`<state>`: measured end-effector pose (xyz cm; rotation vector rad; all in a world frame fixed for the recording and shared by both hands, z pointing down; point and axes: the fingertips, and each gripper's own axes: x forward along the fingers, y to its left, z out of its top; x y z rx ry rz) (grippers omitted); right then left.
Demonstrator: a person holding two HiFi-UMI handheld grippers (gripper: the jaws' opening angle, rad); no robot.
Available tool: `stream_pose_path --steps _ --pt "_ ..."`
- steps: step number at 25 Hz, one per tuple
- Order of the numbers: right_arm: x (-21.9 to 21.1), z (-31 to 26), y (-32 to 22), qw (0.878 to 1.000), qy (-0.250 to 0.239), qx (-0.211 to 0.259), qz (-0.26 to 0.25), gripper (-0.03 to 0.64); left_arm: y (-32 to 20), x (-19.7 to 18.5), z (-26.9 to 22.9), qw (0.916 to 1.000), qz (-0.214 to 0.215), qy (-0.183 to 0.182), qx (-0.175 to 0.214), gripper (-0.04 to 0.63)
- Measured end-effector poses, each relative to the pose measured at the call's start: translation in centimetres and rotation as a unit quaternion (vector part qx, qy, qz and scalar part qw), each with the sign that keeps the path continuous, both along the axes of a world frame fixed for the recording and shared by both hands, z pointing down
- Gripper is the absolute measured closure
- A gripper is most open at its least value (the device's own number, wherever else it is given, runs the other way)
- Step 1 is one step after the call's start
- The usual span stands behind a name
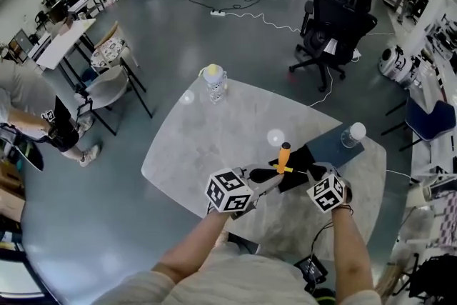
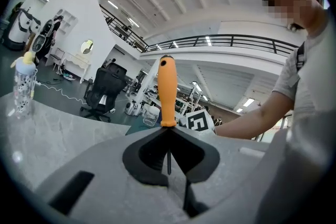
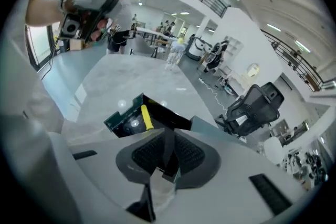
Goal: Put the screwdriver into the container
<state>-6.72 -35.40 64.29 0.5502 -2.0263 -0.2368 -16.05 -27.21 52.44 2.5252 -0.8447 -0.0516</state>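
Two hand-held grippers are at work over a pale stone counter [image 1: 207, 146], both close to the person at its near edge. The left gripper [image 2: 168, 152] has its jaws closed on the thin metal shaft of the screwdriver [image 2: 167, 91], just below the orange handle. The tool therefore stands handle-up and is carried in the air, clear of the counter. Holding it by the shaft leaves the bulky handle free, and it appears to keep the tool steady for lowering. The right gripper [image 3: 164, 157] has its jaws pressed together on what looks like one thin wall of the black container [image 3: 167, 119], probably to stop the light box from sliding when the tool goes in. The container sits open-topped on the counter just beside the raised screwdriver, and a yellow item [image 3: 145, 117] already lies inside it. The screwdriver is not yet in the container. The remaining step is judged to be tilting or lowering the tool over the open top and then letting it go. A bottle [image 1: 214, 82] stands well apart at the far edge.
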Motion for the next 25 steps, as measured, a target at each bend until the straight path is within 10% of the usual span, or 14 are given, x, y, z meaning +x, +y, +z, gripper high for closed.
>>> stream_pose_path --steps 16,25 --pt "5.6 -5.0 3.8 0.959 -0.229 -0.003 0.166 0.588 -3.1 5.1 5.2 0.977 0.118 -0.177 -0.014 0.577" --pt "7.2 -8.6 5.7 0.927 -0.321 0.013 0.195 0.588 -4.8 7.1 11.1 0.9311 0.188 -0.31 -0.04 0.577"
